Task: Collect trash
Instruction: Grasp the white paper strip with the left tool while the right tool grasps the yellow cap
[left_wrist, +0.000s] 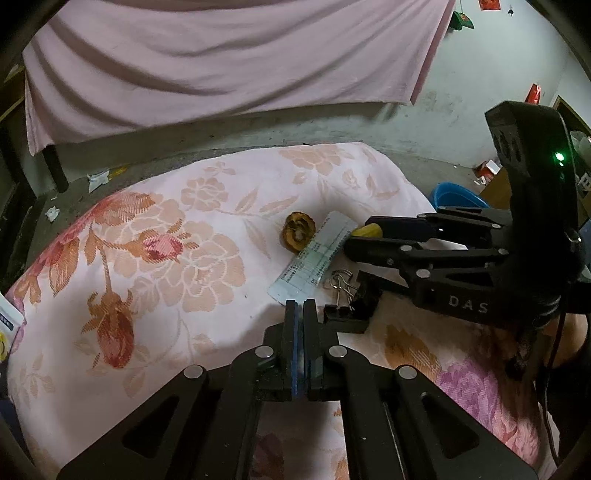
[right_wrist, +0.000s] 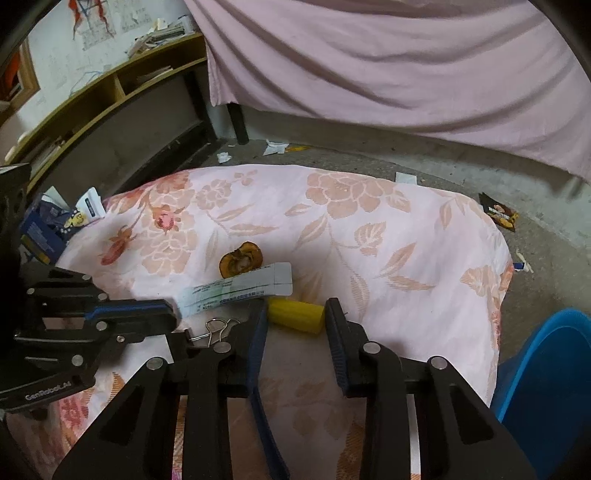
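Now the right gripper (right_wrist: 295, 317) has its fingers spread on either side of a yellow piece (right_wrist: 295, 316) lying on the floral bedspread (right_wrist: 388, 236). Beside it, the left gripper (left_wrist: 300, 306) has fingers pressed together near a paper slip (left_wrist: 317, 254), fruit peel (left_wrist: 298, 231) and binder clip (left_wrist: 341, 283).
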